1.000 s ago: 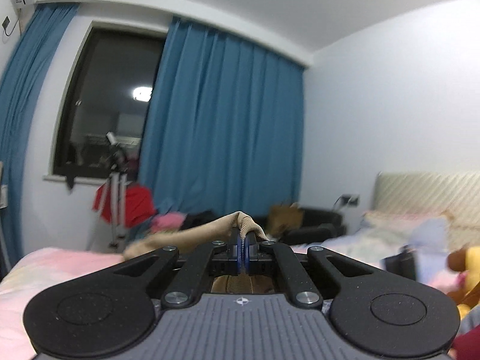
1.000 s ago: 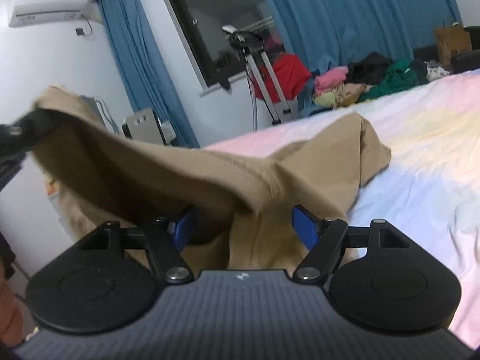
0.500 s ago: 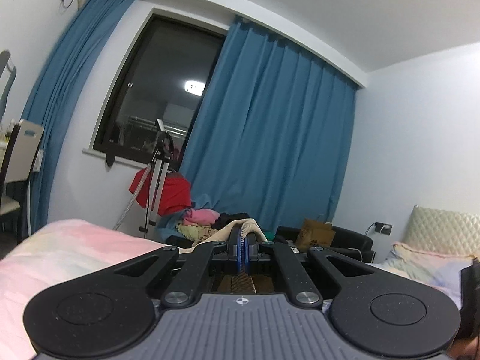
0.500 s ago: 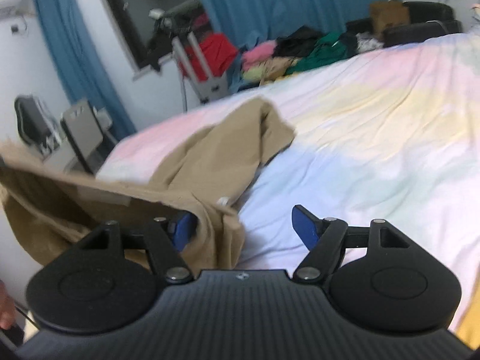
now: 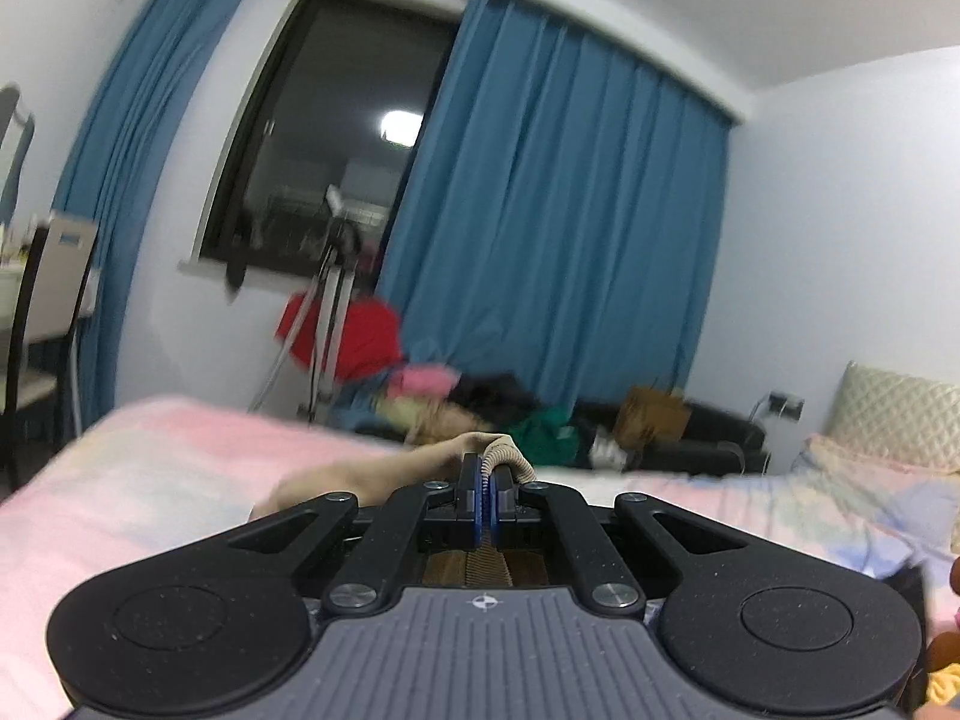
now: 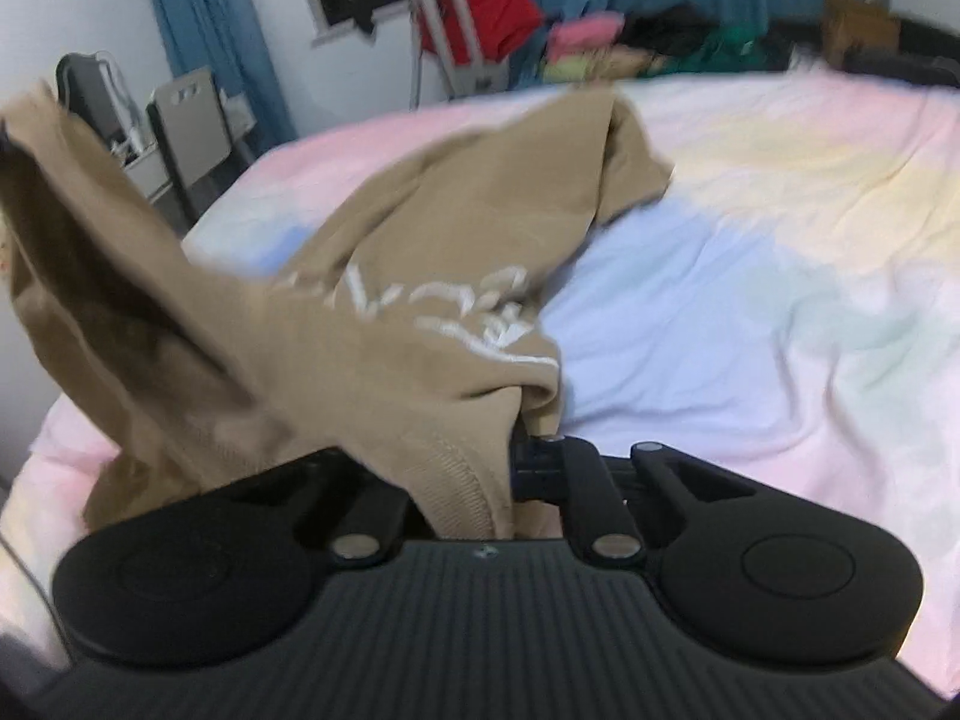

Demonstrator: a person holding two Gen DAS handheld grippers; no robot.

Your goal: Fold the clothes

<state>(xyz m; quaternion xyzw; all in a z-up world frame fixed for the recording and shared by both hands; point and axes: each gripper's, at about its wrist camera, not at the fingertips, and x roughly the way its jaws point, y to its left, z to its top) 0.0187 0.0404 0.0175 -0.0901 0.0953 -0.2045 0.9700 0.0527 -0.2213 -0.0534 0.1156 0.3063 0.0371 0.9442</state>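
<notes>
A: Left tongs (image 5: 485, 495)?
B: Clenched on a ribbed edge of the tan garment (image 5: 360, 471), which trails off to the left of frame centre over the bed (image 5: 150, 456).

A: Right tongs (image 6: 510, 468)?
B: Drawn together on the tan garment (image 6: 360, 312) at lower centre; only the right finger shows, the cloth covers the other.

A: Where does the garment lie?
B: It is raised at the upper left, sags across the middle, white lettering upward, with its far end resting on the pastel bed (image 6: 750, 240).

A: Background?
B: Blue curtains (image 5: 558, 240), a dark window (image 5: 324, 138) and a clothes pile (image 6: 600, 42), all blurred.
</notes>
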